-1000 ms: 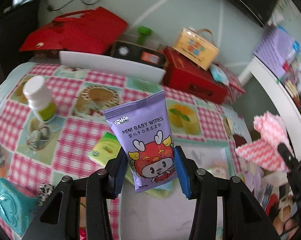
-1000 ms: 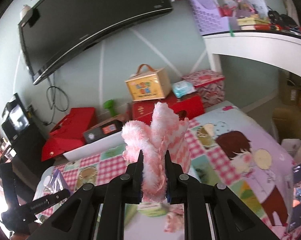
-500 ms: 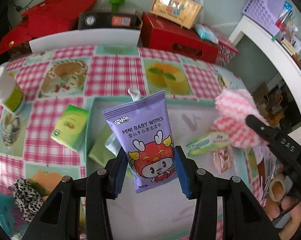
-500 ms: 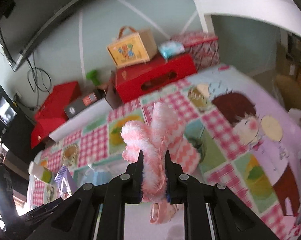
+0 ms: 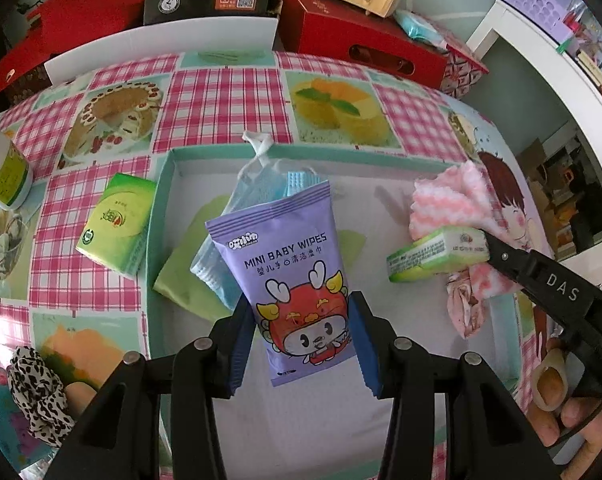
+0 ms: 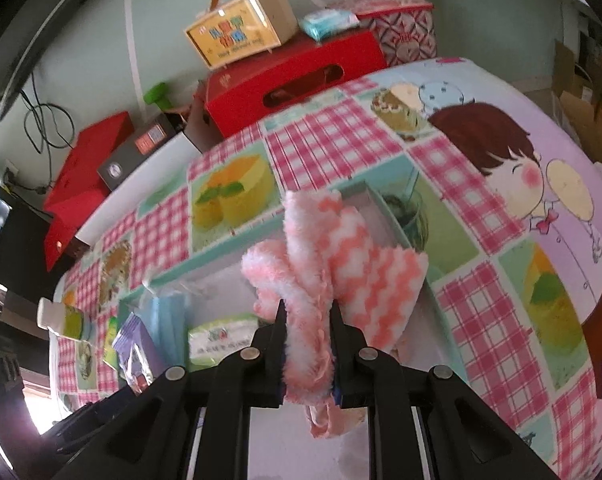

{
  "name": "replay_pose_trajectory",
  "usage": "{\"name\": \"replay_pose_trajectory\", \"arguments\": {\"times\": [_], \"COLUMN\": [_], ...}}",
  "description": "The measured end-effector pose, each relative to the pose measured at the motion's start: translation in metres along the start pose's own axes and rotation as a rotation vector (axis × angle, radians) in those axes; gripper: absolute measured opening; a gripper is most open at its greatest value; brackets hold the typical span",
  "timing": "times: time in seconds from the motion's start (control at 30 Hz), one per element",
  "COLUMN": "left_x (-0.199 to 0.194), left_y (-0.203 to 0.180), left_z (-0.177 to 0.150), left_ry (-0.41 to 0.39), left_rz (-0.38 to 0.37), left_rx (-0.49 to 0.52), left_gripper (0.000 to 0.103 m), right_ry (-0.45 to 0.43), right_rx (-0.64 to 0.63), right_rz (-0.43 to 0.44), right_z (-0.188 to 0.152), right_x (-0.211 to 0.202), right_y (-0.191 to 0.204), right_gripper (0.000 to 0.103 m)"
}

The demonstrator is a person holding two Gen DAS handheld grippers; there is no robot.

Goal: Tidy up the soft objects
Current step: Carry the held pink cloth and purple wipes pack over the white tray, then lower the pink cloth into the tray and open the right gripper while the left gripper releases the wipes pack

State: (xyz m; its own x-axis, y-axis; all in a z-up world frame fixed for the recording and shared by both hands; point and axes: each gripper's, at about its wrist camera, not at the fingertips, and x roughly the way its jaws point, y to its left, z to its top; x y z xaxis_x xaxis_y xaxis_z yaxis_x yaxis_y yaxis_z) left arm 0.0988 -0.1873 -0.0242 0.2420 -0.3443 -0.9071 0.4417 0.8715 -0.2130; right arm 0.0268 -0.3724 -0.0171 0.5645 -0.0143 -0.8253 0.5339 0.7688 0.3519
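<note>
My left gripper is shut on a purple pack of baby wipes, held upright above the teal-rimmed white tray. My right gripper is shut on a fluffy pink and white cloth, low over the tray's right side; in the left wrist view the same cloth shows at the right. Inside the tray lie a bag of blue masks, a green sheet, a green tissue pack and a pink floral cloth.
Left of the tray on the pink checked tablecloth sit a green tissue pack, a white bottle and a leopard-print scrunchie. Red boxes, a black box and a white board stand behind the table.
Both grippers have sunk toward the tray and tipped downward, each keeping its hold. The pink cloth now hangs just above the tray's right side, close to the green tissue pack.
</note>
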Motion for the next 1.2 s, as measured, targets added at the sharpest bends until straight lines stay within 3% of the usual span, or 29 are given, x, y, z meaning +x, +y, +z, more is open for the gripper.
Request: {"name": "replay_pose_trajectory", "arguments": {"times": [0.37, 0.43, 0.57, 0.8, 0.87, 0.9, 0.93, 0.97, 1.03, 1.1, 1.2], "left_x": [-0.002, -0.006, -0.018, -0.040, -0.044, -0.046, -0.046, -0.045, -0.045, -0.045, -0.046], "left_y": [-0.002, -0.003, -0.004, 0.004, 0.010, 0.014, 0.016, 0.020, 0.028, 0.036, 0.050], "left_z": [-0.001, 0.000, 0.001, 0.005, 0.007, 0.007, 0.009, 0.010, 0.012, 0.014, 0.015], "left_ry": [0.019, 0.007, -0.016, -0.075, -0.095, -0.102, -0.106, -0.111, -0.122, -0.133, -0.164], "left_rz": [0.009, 0.013, 0.005, 0.010, 0.020, 0.027, 0.033, 0.041, 0.055, 0.073, 0.111], "left_rx": [0.017, 0.024, 0.034, 0.014, 0.000, -0.007, -0.015, -0.027, -0.050, -0.074, -0.116], "left_gripper": [0.053, 0.057, 0.057, 0.057, 0.058, 0.061, 0.072, 0.076, 0.078, 0.080, 0.090], "right_ry": [0.001, -0.007, -0.041, -0.092, -0.104, -0.108, -0.113, -0.114, -0.109, -0.100, -0.090], "right_rx": [0.007, 0.002, -0.001, -0.004, -0.011, -0.016, -0.024, -0.033, -0.052, -0.068, -0.094], "right_rz": [-0.037, -0.043, -0.052, -0.060, -0.061, -0.063, -0.066, -0.069, -0.070, -0.074, -0.088], "right_z": [0.001, 0.001, 0.003, 0.006, 0.006, 0.006, 0.006, 0.006, 0.006, 0.005, 0.004], "right_x": [-0.003, -0.006, -0.016, -0.035, -0.039, -0.040, -0.041, -0.041, -0.040, -0.037, -0.034], "right_y": [0.001, 0.003, 0.004, 0.007, 0.009, 0.011, 0.013, 0.015, 0.020, 0.023, 0.028], "right_gripper": [0.024, 0.027, 0.046, 0.047, 0.054, 0.062, 0.065, 0.067, 0.068, 0.079, 0.088]}}
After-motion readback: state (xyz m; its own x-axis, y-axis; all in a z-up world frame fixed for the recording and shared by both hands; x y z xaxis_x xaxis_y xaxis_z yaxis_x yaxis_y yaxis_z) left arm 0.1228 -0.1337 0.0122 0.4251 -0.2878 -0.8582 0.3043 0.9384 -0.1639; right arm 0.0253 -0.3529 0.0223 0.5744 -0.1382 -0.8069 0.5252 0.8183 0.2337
